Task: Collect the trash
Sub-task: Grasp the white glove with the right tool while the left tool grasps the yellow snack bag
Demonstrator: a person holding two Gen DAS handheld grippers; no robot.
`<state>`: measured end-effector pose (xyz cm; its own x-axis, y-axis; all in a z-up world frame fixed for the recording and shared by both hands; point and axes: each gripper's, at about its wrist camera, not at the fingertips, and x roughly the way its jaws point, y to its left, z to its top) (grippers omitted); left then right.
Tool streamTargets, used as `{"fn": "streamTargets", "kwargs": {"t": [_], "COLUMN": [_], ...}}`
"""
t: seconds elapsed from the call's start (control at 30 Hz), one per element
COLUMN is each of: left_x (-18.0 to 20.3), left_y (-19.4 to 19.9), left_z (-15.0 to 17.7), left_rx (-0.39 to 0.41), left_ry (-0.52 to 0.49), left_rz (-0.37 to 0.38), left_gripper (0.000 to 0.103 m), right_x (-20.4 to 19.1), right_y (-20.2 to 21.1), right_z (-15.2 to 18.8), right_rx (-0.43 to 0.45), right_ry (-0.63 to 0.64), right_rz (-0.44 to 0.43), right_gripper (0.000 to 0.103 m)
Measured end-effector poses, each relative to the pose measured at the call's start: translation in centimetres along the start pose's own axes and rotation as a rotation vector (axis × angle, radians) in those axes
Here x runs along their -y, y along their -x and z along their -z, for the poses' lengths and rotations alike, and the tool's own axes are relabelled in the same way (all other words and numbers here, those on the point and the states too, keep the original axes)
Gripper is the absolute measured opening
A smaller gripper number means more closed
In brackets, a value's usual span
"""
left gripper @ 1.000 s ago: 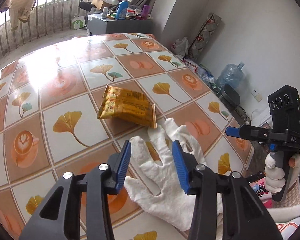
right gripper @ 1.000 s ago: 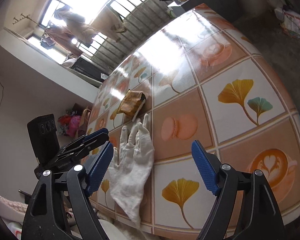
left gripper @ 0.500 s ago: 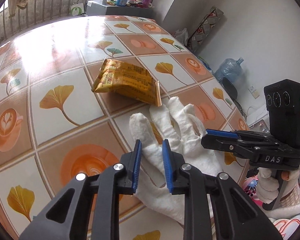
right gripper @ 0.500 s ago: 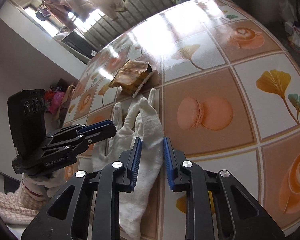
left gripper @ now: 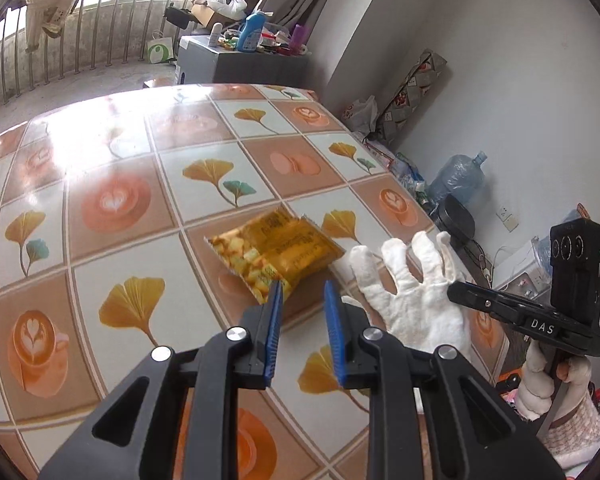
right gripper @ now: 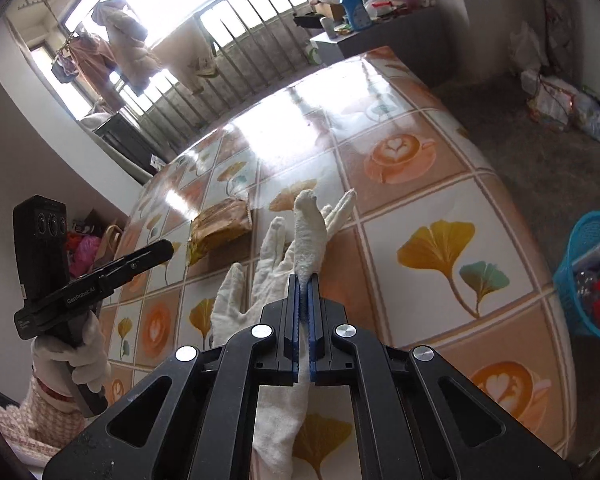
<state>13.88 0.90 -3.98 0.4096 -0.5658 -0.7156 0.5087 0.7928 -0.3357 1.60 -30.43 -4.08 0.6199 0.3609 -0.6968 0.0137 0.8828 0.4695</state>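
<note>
The right gripper [right gripper: 303,286] is clamped on a finger of the white glove [right gripper: 276,264], its blue pads pressed together on the fabric so that finger stands up off the table [right gripper: 440,200] while the rest of the glove trails flat beneath the tool. The left gripper [left gripper: 300,300] hovers with its jaws parted, empty, tips just short of the yellow snack packet [left gripper: 274,252], which lies flat on the table touching the glove's fingertips. Seen from the left wrist, the right tool's body reads "DAS"; from the right wrist, the left tool's reads roughly "GenRobot.AI". A blue basket [right gripper: 590,276] holding scraps stands on the floor beside the table.
</note>
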Motion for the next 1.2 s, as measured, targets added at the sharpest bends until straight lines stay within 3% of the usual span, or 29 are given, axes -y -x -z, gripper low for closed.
{"fn": "streamTargets", "kwargs": {"t": [0.1,0.2,0.27,0.37,0.47,0.63,0.7,0.83,1.0,1.2], "left_x": [-0.4,-1.6,-2.2,-2.4,-1.9,-0.1,1.0,2.9,3.8,3.8], "left_y": [-2.0,-4.9,-6.3,-6.3,-4.9,-2.9,-2.8,-4.2,-5.8,-7.0], "left_z": [-2.8,-4.6,-4.8,-3.9,-2.4,-1.1,-0.7,-0.1,0.2,0.6], "left_rx": [0.01,-0.031,-0.078,-0.129,-0.151,-0.121,-0.116,-0.118,-0.106,-0.126], "left_ry": [-0.01,0.012,0.019,0.035,0.044,0.001,-0.056,-0.202,-0.307,-0.303], "left_rz": [-0.011,-0.055,-0.08,-0.043,0.017,0.008,0.0,-0.13,-0.242,-0.268], "left_gripper": [0.023,0.023,0.023,0.026,0.035,0.064,0.071,0.074,0.074,0.074], "right_x": [1.8,2.7,2.6,2.1,2.0,2.4,2.5,2.3,2.6,2.6], "right_y": [0.7,0.9,0.7,0.1,-0.9,-1.6,-1.6,-1.3,-1.3,-1.7], "right_z": [-0.8,-0.9,-0.7,-0.5,-1.0,-1.4,-1.4,-1.2,-0.8,-0.8], "right_rx": [0.03,0.048,0.05,0.047,0.029,0.005,0.003,0.006,0.004,-0.012], "right_ry": [-0.058,-0.092,-0.103,-0.106,-0.108,-0.116,-0.113,-0.104,-0.106,-0.109], "right_rz": [0.03,0.052,0.058,0.059,0.051,0.043,0.041,0.046,0.049,0.048], "right_gripper": [0.002,0.002,0.002,0.002,0.002,0.004,0.005,0.006,0.006,0.012]}}
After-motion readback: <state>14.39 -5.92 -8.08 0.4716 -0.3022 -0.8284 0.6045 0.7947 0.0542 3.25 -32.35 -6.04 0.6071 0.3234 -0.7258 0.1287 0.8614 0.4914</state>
